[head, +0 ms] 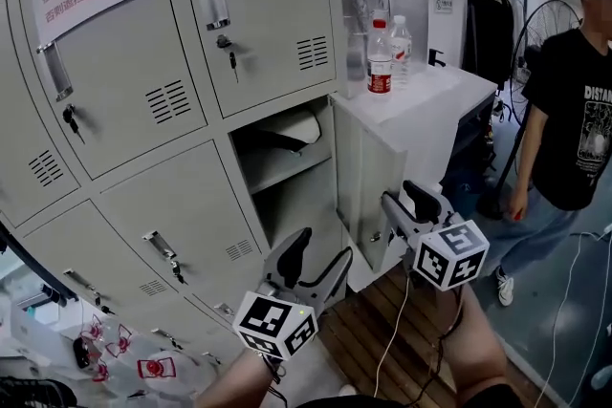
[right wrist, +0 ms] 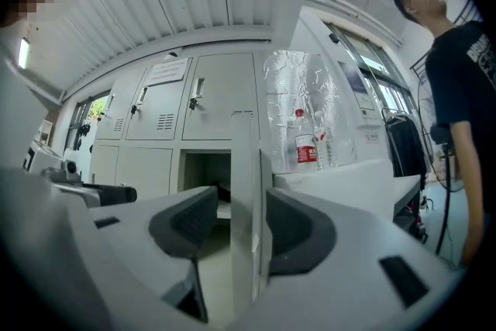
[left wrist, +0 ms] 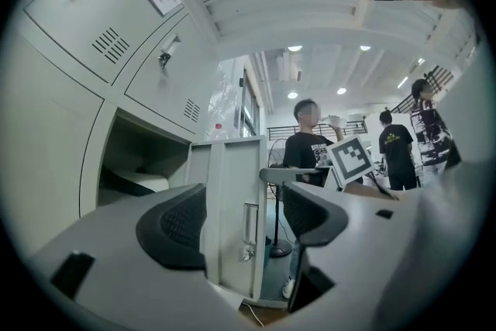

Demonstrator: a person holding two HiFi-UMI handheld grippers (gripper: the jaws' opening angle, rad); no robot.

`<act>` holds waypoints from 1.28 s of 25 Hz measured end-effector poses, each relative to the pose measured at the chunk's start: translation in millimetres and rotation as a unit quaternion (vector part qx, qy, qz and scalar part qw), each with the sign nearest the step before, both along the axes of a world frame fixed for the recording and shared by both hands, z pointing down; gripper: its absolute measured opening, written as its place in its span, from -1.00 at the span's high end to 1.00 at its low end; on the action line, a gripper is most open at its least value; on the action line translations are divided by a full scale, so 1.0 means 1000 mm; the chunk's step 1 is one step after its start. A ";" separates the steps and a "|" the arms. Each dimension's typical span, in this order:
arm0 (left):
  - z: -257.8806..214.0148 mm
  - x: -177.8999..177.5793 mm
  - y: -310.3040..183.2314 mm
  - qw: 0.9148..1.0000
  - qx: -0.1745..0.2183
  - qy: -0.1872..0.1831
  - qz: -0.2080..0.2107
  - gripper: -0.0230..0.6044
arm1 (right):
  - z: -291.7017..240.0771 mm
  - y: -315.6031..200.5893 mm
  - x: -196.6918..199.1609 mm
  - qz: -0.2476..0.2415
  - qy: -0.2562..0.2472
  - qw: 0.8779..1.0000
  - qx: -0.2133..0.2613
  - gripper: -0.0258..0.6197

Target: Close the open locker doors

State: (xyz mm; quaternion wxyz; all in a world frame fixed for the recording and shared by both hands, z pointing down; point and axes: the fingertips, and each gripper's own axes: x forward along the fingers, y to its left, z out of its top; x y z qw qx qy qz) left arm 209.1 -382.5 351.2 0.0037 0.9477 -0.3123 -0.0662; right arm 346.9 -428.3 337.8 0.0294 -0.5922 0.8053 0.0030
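Listener: Lockers first: where is the open one?

Describer: In the head view, grey lockers (head: 143, 81) fill 9 to 12 o'clock. One locker door (head: 368, 177) stands open just right of centre, beside its compartment (head: 287, 169).

Listener: And the claws?

Describer: The right claw (head: 406, 198), at 4 o'clock, meets that door's edge, though the head view hides the gap. The right gripper view shows it. The right claw (right wrist: 242, 222) has its jaws apart, and the locker door (right wrist: 246, 198) runs edge-on between them without being clamped. The left claw (head: 318, 253), at 6 o'clock, is wide open and empty.

Listener: Does its own view add anything?

Describer: Yes. It shows the door's outer face and handle (left wrist: 249, 222) beyond the jaws. The head view adds bottles (head: 380, 62) on a white surface (head: 435, 100) at 1 o'clock, and a person (head: 574, 110) at 3.
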 end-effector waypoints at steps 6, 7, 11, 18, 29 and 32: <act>-0.001 -0.001 -0.006 1.000 0.003 0.003 -0.029 -0.03 | 0.001 -0.013 -0.004 -0.021 0.018 1.000 0.004 0.34; -0.002 -0.001 -0.007 0.999 0.003 0.004 -0.033 -0.03 | 0.002 -0.015 -0.006 -0.025 0.021 0.999 0.004 0.34; -0.002 -0.004 -0.009 0.999 0.004 0.001 -0.041 -0.04 | 0.003 -0.019 -0.012 -0.030 0.027 0.999 0.005 0.41; -0.005 -0.019 -0.020 0.999 0.005 0.000 -0.046 -0.03 | 0.003 -0.021 -0.034 -0.044 0.023 0.999 0.008 0.52; -0.003 -0.043 -0.040 1.000 0.001 -0.005 -0.031 -0.03 | 0.001 -0.025 -0.067 -0.032 0.006 0.999 0.018 0.47; -0.001 -0.049 -0.044 1.000 -0.003 -0.006 -0.029 -0.03 | 0.001 -0.026 -0.076 -0.027 0.001 0.999 0.020 0.46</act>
